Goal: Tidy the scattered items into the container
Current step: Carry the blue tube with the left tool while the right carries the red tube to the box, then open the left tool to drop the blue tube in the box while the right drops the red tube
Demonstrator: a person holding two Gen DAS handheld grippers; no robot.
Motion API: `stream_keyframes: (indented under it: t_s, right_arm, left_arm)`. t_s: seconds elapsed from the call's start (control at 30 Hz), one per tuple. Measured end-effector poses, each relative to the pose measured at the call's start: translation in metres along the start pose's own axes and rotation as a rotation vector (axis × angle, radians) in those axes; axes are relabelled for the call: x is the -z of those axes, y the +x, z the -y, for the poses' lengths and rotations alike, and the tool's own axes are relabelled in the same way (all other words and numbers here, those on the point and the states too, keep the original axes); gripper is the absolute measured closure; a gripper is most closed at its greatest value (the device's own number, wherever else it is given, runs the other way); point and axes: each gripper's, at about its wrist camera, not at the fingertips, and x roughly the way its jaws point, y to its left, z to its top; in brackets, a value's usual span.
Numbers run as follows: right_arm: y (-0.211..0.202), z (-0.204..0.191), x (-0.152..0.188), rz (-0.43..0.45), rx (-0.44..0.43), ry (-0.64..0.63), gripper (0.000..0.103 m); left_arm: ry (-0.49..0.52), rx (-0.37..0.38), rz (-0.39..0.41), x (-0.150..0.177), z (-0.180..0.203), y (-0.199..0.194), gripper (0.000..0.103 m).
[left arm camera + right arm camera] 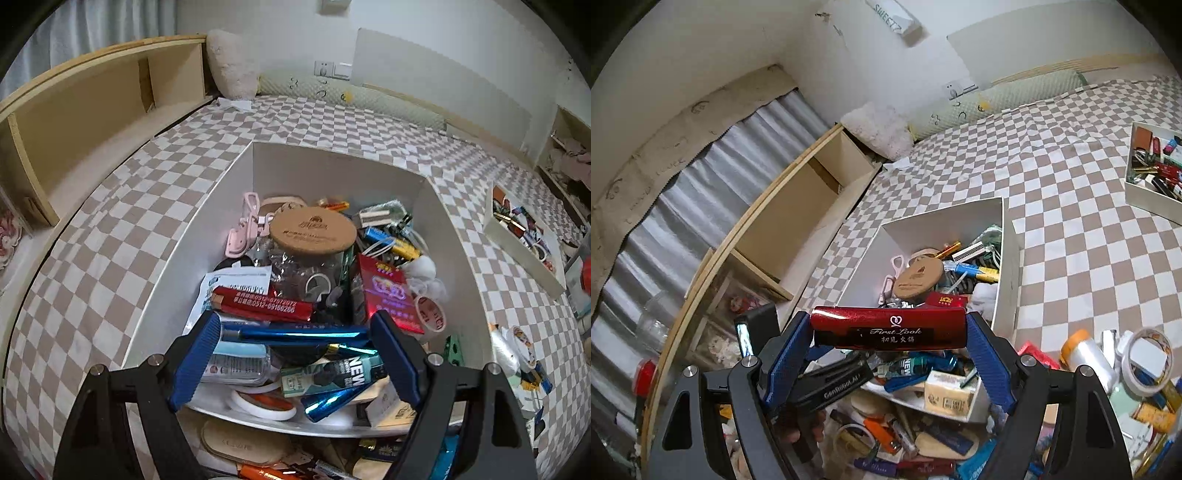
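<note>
A white box (332,166) on the checked bedspread is piled with small items, among them a cork-lidded jar (312,229) and a red printed bar (262,304). My left gripper (295,325) hangs over the box's near end, jaws wide. A shiny blue bar (303,334) lies crosswise between its blue pads on top of the pile, and I see no squeeze on it. My right gripper (888,319) is shut on a glossy red bar (890,328) marked "First Look", held end to end above the near edge of the white box (923,229).
Loose items (923,443) litter the bedspread in front of the box, with a tape roll (1148,358) to the right. A second filled white box (1145,192) sits far right. A wooden shelf unit (92,110) borders the bed on the left. Black housing marked GenRobot.AI (842,380) lies under the red bar.
</note>
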Motion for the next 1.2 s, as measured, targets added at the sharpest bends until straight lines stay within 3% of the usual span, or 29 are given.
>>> stream_keyframes:
  t_s: [0.1,0.4,0.57,0.7,1.1,1.13,1.2]
  right_arm:
    - [0.012,-0.004,-0.005,-0.017,0.003,-0.007,0.02]
    - [0.068,-0.018,-0.016,-0.109,0.02,-0.043,0.02]
    - [0.102,-0.021,-0.022,-0.166,0.031,-0.055,0.02]
    - [0.13,-0.019,-0.025,-0.216,0.028,-0.04,0.02]
    - [0.186,-0.01,-0.017,-0.289,-0.003,-0.006,0.02]
    - [0.188,-0.008,-0.018,-0.288,-0.01,0.009,0.018]
    - [0.188,-0.002,-0.021,-0.255,-0.005,0.057,0.0]
  left_arm:
    - [-0.012,-0.008,-0.001,0.002,-0.005,0.001,0.006]
    - [-0.089,-0.042,0.016,0.009,-0.037,-0.007,0.007]
    - [-0.119,0.011,0.039,0.01,-0.049,-0.018,0.006]
    - [-0.118,-0.023,0.071,0.009,-0.054,-0.028,0.006]
    - [-0.191,-0.004,0.12,0.006,-0.078,-0.041,0.006]
    - [-0.193,-0.002,0.118,0.006,-0.079,-0.041,0.006]
    - [-0.194,-0.001,0.112,0.007,-0.079,-0.039,0.006]
